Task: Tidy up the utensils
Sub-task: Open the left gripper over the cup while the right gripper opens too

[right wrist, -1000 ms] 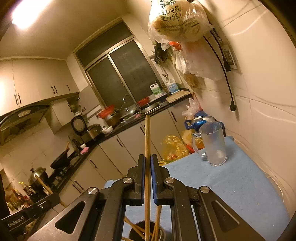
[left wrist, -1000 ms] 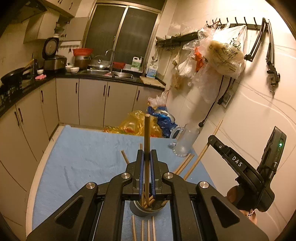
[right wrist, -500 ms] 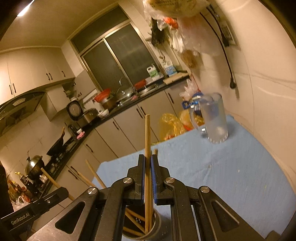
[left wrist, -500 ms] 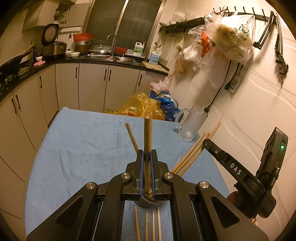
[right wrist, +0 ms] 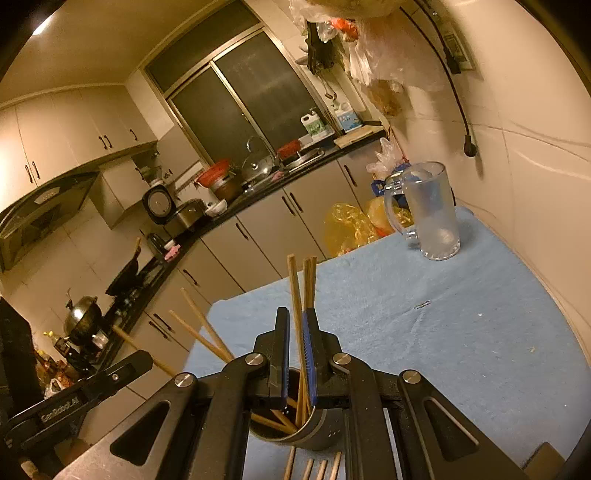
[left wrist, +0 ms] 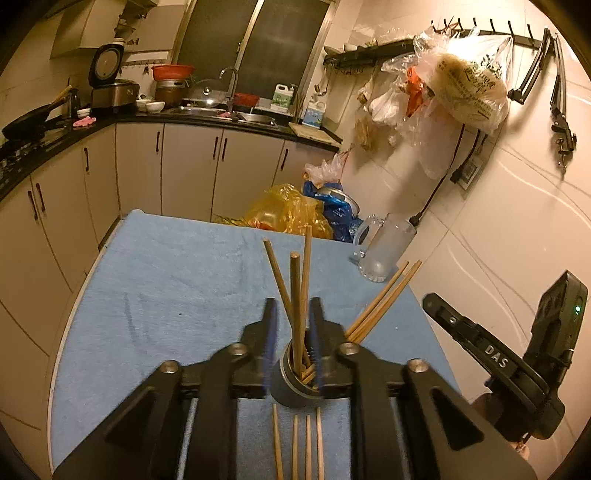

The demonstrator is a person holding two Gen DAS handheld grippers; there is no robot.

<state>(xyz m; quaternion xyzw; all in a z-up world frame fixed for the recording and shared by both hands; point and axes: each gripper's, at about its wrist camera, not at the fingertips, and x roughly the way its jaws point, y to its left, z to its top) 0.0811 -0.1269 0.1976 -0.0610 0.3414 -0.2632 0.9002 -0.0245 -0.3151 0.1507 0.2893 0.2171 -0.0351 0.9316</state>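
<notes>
Now | left claw (left wrist: 293, 325) opening | chopsticks (left wrist: 295, 295) between, seemingly loose | right claw (right wrist: 295, 332) parted

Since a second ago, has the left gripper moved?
Yes. The left gripper has come down toward the metal cup: its opening fingers now flank the rim, with chopsticks standing loose between them.

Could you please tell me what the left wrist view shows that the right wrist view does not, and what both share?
Only the left wrist view shows the black hook rail on the tiled wall, carrying the hanging plastic bags, and the right tool at its side.

Only the right wrist view shows the ceiling light, the range hood and the steel kettle on the hob.

Both show the dark round chopstick holder with wooden chopsticks, the frosted glass mug, the blue table cloth and loose chopsticks lying beside the holder.
</notes>
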